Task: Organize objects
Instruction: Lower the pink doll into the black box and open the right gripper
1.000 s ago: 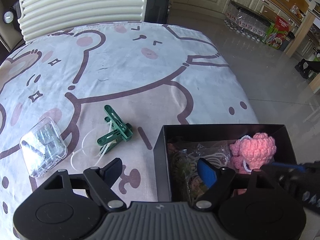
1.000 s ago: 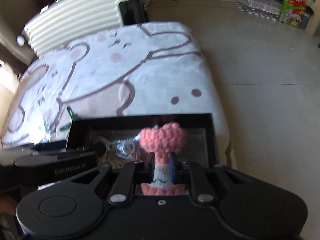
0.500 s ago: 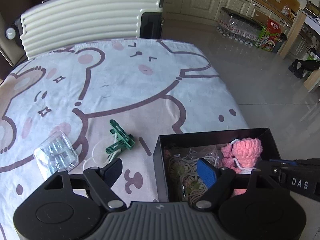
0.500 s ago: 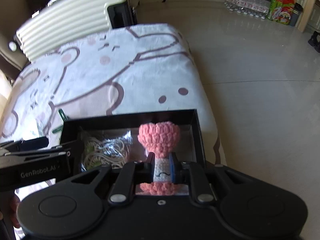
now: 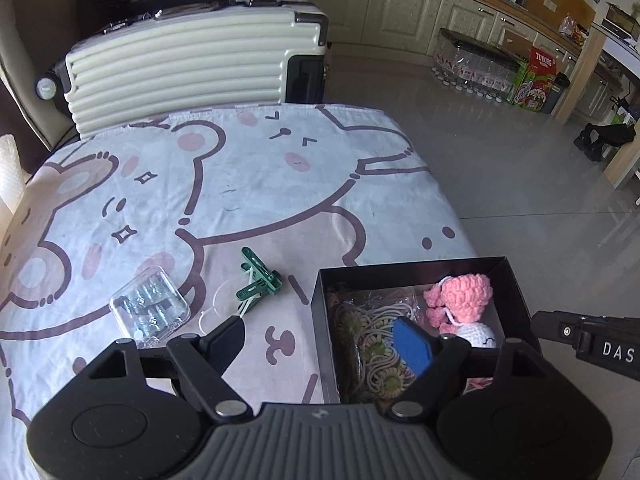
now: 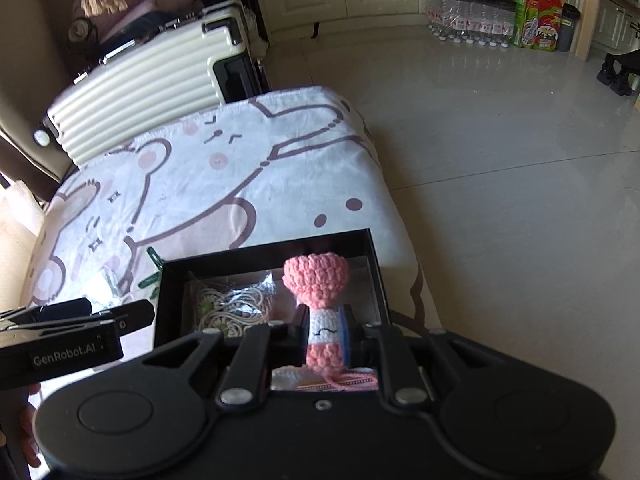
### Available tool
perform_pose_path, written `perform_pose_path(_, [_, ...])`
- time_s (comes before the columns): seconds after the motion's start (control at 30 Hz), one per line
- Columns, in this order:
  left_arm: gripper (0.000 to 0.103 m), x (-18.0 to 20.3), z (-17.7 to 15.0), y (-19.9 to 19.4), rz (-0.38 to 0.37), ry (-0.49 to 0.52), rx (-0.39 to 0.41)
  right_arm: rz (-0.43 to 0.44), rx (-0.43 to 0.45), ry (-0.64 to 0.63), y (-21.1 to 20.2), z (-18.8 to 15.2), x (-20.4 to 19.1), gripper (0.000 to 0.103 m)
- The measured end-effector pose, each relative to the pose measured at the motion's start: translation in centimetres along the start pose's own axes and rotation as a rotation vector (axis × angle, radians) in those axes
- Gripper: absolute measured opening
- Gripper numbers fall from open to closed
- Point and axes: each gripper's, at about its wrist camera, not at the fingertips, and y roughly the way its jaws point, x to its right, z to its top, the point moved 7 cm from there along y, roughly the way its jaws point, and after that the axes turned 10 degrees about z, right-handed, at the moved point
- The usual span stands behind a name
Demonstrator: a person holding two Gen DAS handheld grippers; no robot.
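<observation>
Pinching crochet doll (image 6: pixel 326 320) in right gripper (image 6: pixel 326 334); only left view showing clear case (image 5: pixel 149 307), left gripper (image 5: pixel 320 340) gaping empty.

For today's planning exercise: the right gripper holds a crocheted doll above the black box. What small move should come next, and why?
Probably lower the crocheted doll into the black box and release: the right gripper is shut on it, over the box's free right side.

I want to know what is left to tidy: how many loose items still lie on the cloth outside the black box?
2: a clear plastic case near the left gripper, and a green clip between that case and the black box. Others could be hidden behind the gripper.
</observation>
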Motion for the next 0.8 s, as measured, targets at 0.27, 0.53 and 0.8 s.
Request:
perform_pose_path(0.27, [0.082,-0.2,0.1,-3.2,-0.004,0.008,0.044,-0.020,0.074,0.016,-2.9,0.2,-1.0,0.021])
perform_pose_path(0.53, [0.082,-0.5,-0.6,-4.9,-0.006,0.001,0.058,-0.046,0.102,0.014,-4.6,-0.5,-1.5,0.023])
perform_pose_path(0.8, [0.082,-1.0,-1.3,-6.2,0.008,0.017,0.084,-0.100,0.134,0.027,-6.3,-1.3,-1.1,0.028])
